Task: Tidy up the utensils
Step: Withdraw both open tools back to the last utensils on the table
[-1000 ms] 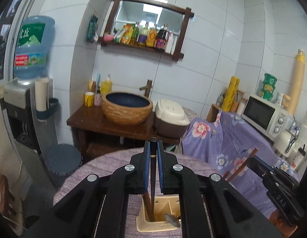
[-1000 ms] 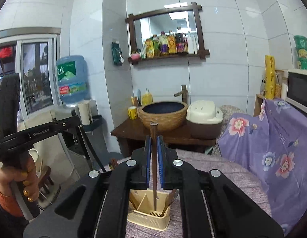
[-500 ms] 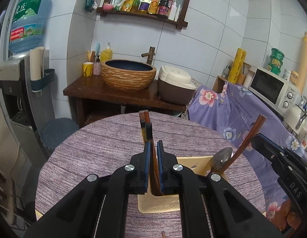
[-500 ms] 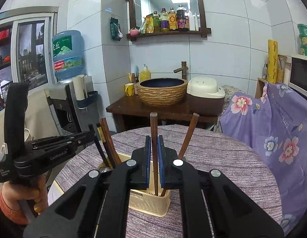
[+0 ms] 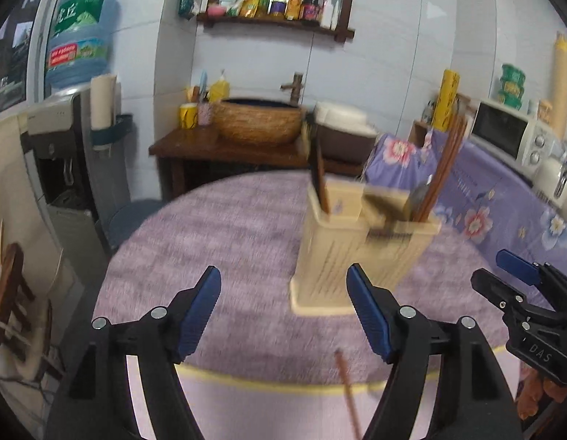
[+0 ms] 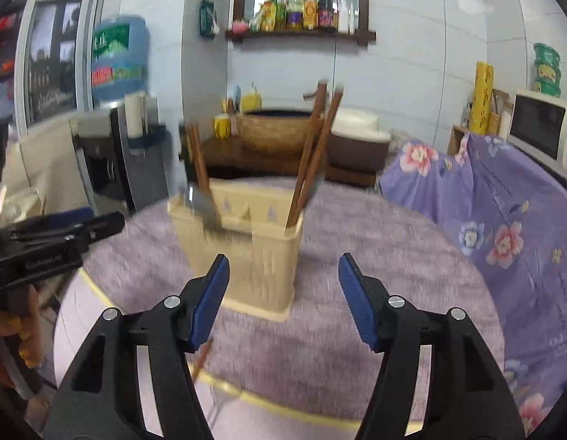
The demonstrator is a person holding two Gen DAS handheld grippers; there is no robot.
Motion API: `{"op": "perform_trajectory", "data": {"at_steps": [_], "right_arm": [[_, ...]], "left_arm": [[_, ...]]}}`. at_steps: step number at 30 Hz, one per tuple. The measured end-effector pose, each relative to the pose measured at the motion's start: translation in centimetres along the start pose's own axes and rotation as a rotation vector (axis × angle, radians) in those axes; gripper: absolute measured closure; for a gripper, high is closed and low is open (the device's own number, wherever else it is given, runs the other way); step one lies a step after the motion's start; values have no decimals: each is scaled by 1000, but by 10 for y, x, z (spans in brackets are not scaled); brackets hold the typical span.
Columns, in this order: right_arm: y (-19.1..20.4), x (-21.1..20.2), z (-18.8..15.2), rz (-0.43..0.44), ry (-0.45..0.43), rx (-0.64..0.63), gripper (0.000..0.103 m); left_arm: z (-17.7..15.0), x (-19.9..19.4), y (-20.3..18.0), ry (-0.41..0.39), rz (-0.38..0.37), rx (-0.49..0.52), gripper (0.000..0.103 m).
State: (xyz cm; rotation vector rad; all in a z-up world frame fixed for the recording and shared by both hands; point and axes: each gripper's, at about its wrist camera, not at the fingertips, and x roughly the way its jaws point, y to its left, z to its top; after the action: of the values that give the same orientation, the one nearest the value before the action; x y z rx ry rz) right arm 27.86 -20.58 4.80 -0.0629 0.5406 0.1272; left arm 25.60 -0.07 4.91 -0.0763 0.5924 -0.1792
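Note:
A cream utensil holder (image 5: 356, 242) stands on the round purple table (image 5: 224, 242); it also shows in the right wrist view (image 6: 246, 242). Brown chopsticks (image 6: 314, 154) lean in one compartment, and dark-handled utensils (image 6: 197, 168) with a spoon stand in another. My left gripper (image 5: 283, 286) is open and empty, in front of the holder. My right gripper (image 6: 283, 275) is open and empty, in front of the holder. One loose chopstick (image 5: 347, 385) lies on the table's near edge, below the left gripper; it also shows in the right wrist view (image 6: 202, 359).
The table has a yellow rim (image 5: 283, 381). A flowered purple cloth (image 6: 503, 212) covers furniture on the right, with a microwave (image 5: 503, 135). A wooden stand with a woven basin (image 5: 259, 124) is behind, and a water dispenser (image 5: 70, 139) on the left.
Both grippers opened and let go of their utensils, which now stand in the holder. Both grippers drew back from the holder and lowered.

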Motion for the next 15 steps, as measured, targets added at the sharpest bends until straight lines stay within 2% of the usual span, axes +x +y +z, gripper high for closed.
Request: {"op": "perform_trajectory", "data": {"at_steps": [3,8,10,15], "right_arm": [[9,11,-37,4,101,19,41],[31,21,-89,80,241,76,42],[42,25,-102,88,271,74,48],[60,37,-126,39,333,63,64]], "left_arm": [[-36,7,6,79,37,7,33],[-73,3,17,125,67,-23,33],[-83,0,22,132,81,-48,33],[-97,-7,26,144,77,-83,33]]}}
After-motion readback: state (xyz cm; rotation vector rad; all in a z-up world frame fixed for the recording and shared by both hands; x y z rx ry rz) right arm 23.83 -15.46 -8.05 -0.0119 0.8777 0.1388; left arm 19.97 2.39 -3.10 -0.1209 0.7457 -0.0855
